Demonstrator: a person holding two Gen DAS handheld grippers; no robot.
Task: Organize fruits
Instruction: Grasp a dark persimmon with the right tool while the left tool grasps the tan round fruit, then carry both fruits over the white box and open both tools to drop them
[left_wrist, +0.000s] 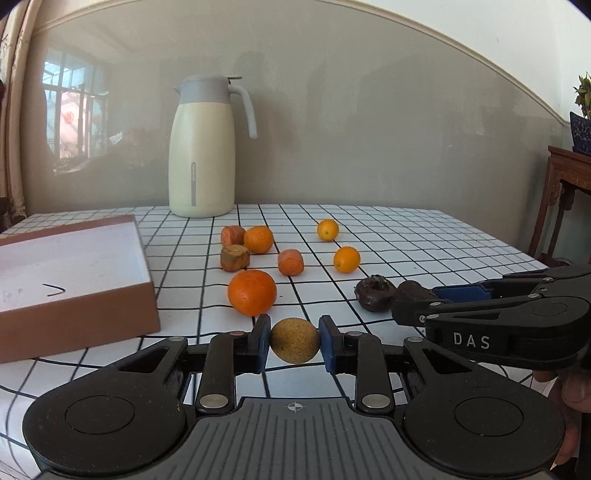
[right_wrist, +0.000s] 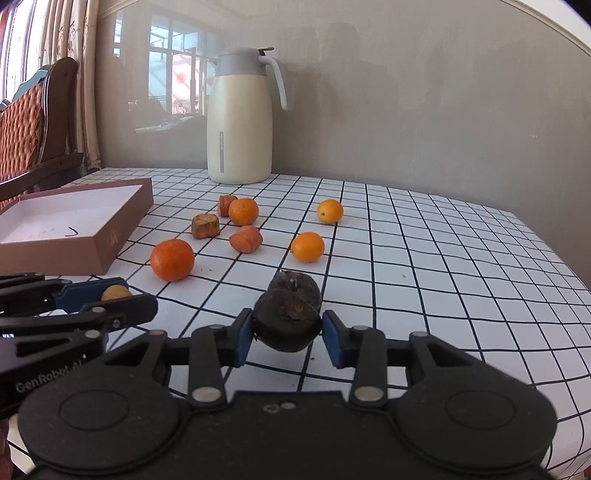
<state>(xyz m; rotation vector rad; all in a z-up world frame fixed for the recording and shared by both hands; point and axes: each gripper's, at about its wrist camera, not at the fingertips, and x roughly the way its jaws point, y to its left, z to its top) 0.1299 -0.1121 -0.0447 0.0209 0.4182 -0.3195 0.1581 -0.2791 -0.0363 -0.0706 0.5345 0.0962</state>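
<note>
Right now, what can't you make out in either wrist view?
- Box interior: left wrist view, cut by left edge; near wall hides part of its floor.
- Second dark fruit: right wrist view, mostly behind the dark fruit in the right claw.
- Tan fruit: right wrist view, mostly hidden by left claw pads.

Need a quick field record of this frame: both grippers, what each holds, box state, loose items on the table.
left gripper: shut on tan round fruit
right gripper: shut on dark fruit
second dark fruit: on table, just behind the held one
box: open, no fruit visible inside
loose on table: large orange, small orange, two kumquats, three cut chunks
jug: upright at back
</note>
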